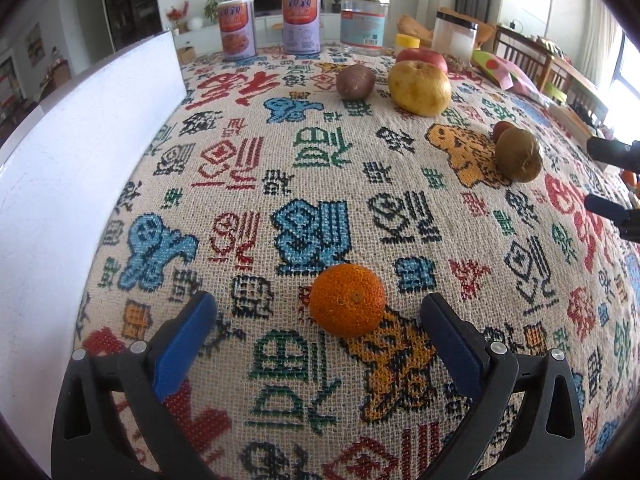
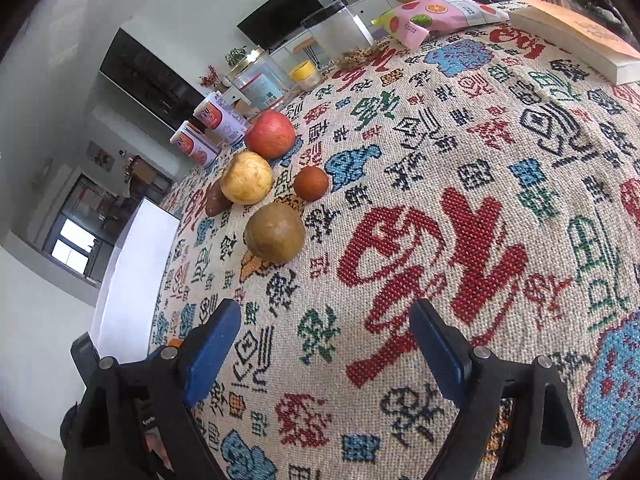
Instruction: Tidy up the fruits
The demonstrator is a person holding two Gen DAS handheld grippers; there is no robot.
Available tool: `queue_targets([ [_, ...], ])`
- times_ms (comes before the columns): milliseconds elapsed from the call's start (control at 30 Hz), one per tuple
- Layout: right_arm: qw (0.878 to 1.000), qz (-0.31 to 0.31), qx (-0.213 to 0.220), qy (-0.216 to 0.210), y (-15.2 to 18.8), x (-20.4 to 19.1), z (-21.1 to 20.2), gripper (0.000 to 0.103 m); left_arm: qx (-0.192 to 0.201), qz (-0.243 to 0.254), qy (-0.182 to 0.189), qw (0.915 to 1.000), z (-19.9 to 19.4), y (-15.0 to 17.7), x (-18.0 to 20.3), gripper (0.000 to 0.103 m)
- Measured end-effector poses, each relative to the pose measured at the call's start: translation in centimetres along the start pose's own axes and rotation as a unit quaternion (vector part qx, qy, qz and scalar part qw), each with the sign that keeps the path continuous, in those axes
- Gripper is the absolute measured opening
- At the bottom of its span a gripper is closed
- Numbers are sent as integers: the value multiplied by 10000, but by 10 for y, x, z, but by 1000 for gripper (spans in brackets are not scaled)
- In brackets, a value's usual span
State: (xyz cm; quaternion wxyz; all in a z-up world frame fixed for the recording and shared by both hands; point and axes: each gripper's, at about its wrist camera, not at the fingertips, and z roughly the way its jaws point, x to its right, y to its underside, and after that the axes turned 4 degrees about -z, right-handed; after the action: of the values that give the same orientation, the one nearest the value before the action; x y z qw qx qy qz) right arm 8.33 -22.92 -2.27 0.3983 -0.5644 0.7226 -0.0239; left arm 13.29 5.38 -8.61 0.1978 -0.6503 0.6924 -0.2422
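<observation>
An orange [image 1: 347,300] lies on the patterned tablecloth [image 1: 320,184] between the wide-apart fingers of my left gripper [image 1: 320,302], which is open and touches it on neither side. Farther back sit a yellow fruit [image 1: 419,88], a red apple [image 1: 422,58] and a purple-brown tuber [image 1: 355,82]. At the right are a green-brown round fruit [image 1: 519,155] and a small reddish one [image 1: 502,130] behind it. My right gripper [image 2: 326,312] is open over bare cloth. Ahead of it are the green-brown fruit [image 2: 275,232], yellow fruit [image 2: 247,178], red apple [image 2: 270,134] and small reddish fruit [image 2: 311,183].
Two labelled cans [image 1: 238,28], a clear jar [image 1: 364,22], a white-filled jar [image 1: 454,40] and a small yellow-lidded jar [image 1: 407,43] line the table's far edge. A pink snack bag [image 2: 436,14] and a book [image 2: 576,36] lie at the far right. A white panel [image 1: 80,152] borders the left side.
</observation>
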Motion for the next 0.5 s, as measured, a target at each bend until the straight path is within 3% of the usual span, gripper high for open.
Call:
queue_targets([
  [67, 9999, 153, 57, 18, -23, -10, 20, 84, 0, -3, 5, 10000, 0, 0, 0, 102],
  [100, 9998, 211, 22, -1, -35, -15, 31, 78, 1, -2, 2, 10000, 0, 0, 0, 102],
  [167, 9995, 170, -259, 76, -50, -25, 55, 73, 0, -1, 3, 10000, 0, 0, 0, 102],
  [200, 9989, 113, -392, 219, -53, -29, 65, 62, 0, -3, 5, 10000, 0, 0, 0, 102],
  [333, 9977, -296, -572, 192, -43, -50, 70, 44, 0, -4, 8, 10000, 0, 0, -1, 102],
  [500, 9846, -1527, -671, 526, -12, -88, 60, 44, 1, -7, 13, 10000, 0, 0, -1, 102],
])
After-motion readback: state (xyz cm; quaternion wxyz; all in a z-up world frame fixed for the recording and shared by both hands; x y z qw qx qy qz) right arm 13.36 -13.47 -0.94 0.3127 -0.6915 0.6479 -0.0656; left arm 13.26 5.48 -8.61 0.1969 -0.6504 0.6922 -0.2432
